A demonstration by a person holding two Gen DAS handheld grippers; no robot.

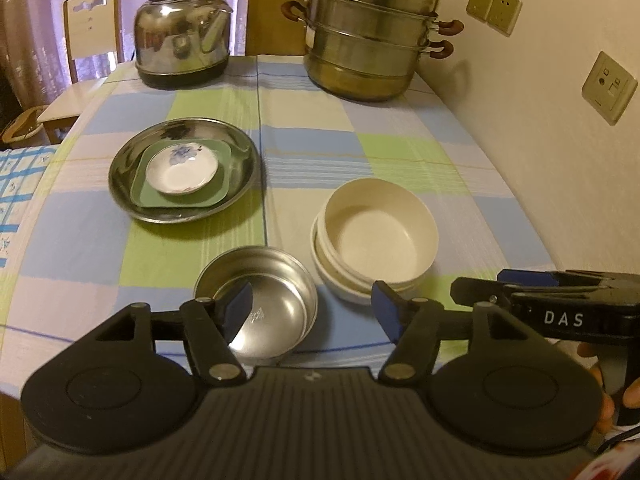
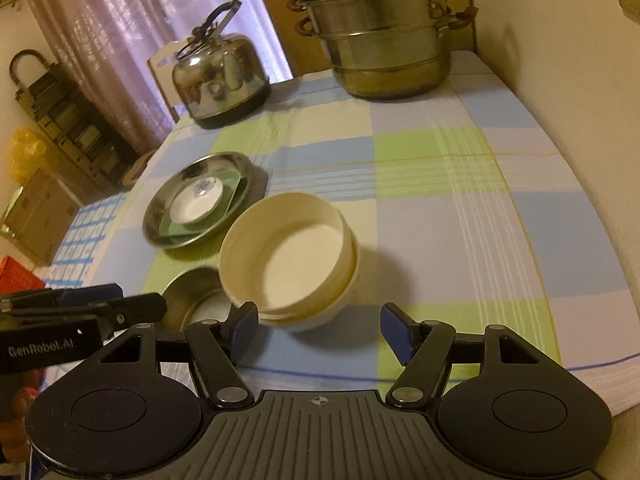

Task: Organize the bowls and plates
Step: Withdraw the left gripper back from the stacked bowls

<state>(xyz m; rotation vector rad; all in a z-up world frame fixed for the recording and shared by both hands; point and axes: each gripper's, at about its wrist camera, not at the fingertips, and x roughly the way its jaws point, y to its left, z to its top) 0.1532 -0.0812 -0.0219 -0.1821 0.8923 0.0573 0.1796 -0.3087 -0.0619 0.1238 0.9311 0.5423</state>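
In the left wrist view the left gripper [image 1: 312, 312] stands with its jaws apart and nothing between the pads; the small steel bowl [image 1: 256, 306] sits on the checked tablecloth [image 1: 400, 152] just behind and under the left fingertip, its rim reaching toward the middle of the gap; beyond that finger, farther off and to the left, lies the steel plate [image 1: 184, 170] carrying a green square dish [image 1: 182, 178] with a small white flowered saucer [image 1: 182, 168] on top; just beyond the right fingertip stand the nested cream bowls [image 1: 374, 238], the upper one tilted inside the lower; the right gripper [image 2: 320, 328] is likewise spread wide and grips nothing; the cream bowls lie just past its left fingertip, apart from the pad as far as can be told, while the right fingertip has only cloth ahead; a kettle [image 1: 182, 28] and a tiered steamer pot [image 1: 366, 34] stand at the far edge.
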